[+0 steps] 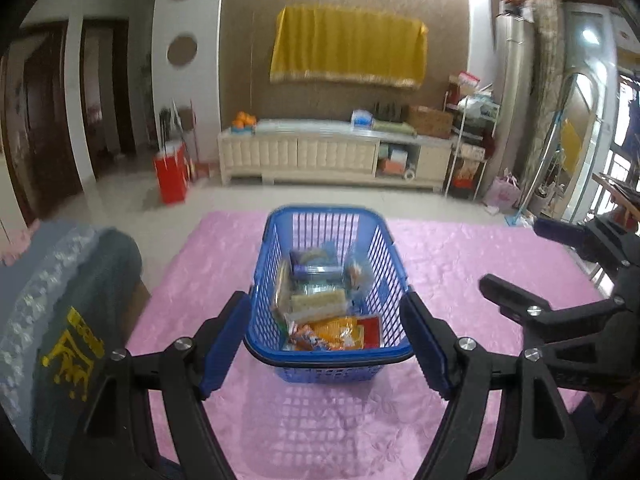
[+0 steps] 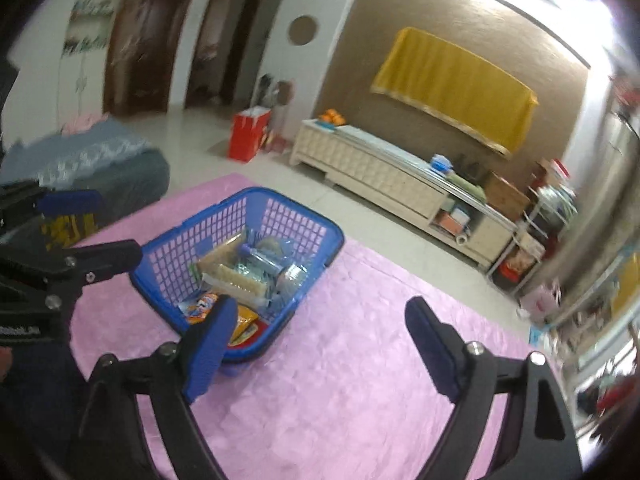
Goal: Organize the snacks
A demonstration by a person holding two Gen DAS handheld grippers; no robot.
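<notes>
Though blurred, snacks (image 1: 320, 312) labels unreadable, basket (image 1: 384, 240)

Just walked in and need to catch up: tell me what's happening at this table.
A person is sorting snacks with a handheld gripper in each hand. A blue basket stands on the pink tablecloth, already filled with snack packets. No loose snacks show on the cloth in either view. The left gripper and right gripper are both open and empty, above the cloth on the near side of the basket, holding nothing.

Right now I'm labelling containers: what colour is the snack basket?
Blue, a slatted plastic basket; clearest in the left wrist view.
</notes>
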